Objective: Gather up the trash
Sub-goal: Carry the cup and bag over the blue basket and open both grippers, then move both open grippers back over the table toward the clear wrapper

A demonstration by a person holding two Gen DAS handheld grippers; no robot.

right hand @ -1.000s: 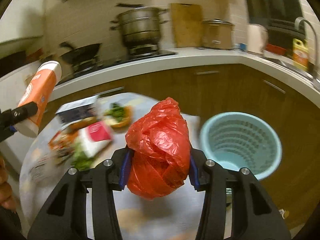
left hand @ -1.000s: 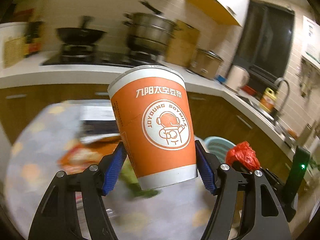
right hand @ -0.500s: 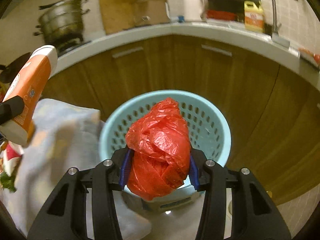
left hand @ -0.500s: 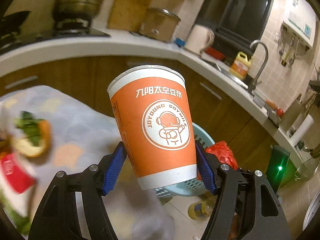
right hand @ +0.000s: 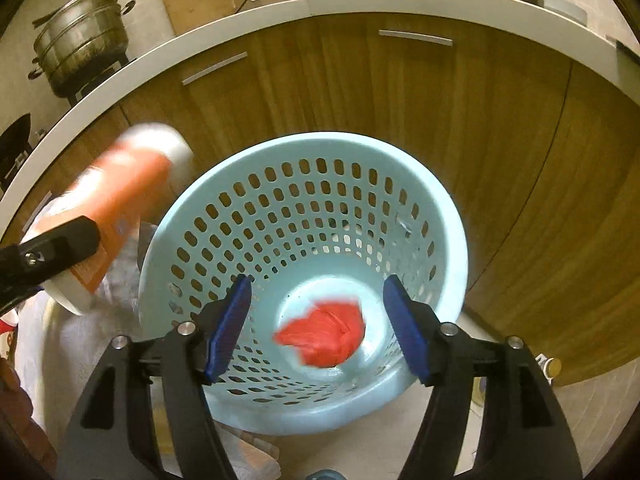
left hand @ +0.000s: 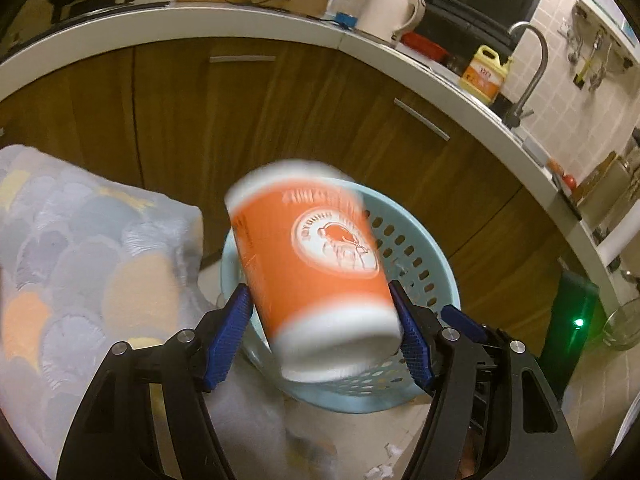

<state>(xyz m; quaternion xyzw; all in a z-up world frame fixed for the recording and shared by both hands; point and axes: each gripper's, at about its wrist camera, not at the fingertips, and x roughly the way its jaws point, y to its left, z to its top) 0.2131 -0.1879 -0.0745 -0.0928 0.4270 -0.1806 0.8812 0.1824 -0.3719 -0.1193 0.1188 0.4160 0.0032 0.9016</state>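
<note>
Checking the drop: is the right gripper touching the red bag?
Apart. Right wrist view: the right gripper is open, and the red bag lies in the basket.

Right gripper (right hand: 316,320), lower centre of frame, tilted down, jaws just opened, nothing between them. Left gripper (left hand: 324,328), lower centre, clamps cup (left hand: 308,264).

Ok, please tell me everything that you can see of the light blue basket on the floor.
The basket is round, of smooth pale blue plastic. Its wall narrows to a small closed bottom and has rows of oval holes; the rim is plain. It stands upright on the tiled floor, before the wooden cabinets and beside the patterned cloth. A blurred red bag is at its bottom. An orange cup hides part of it in the left view.
</note>
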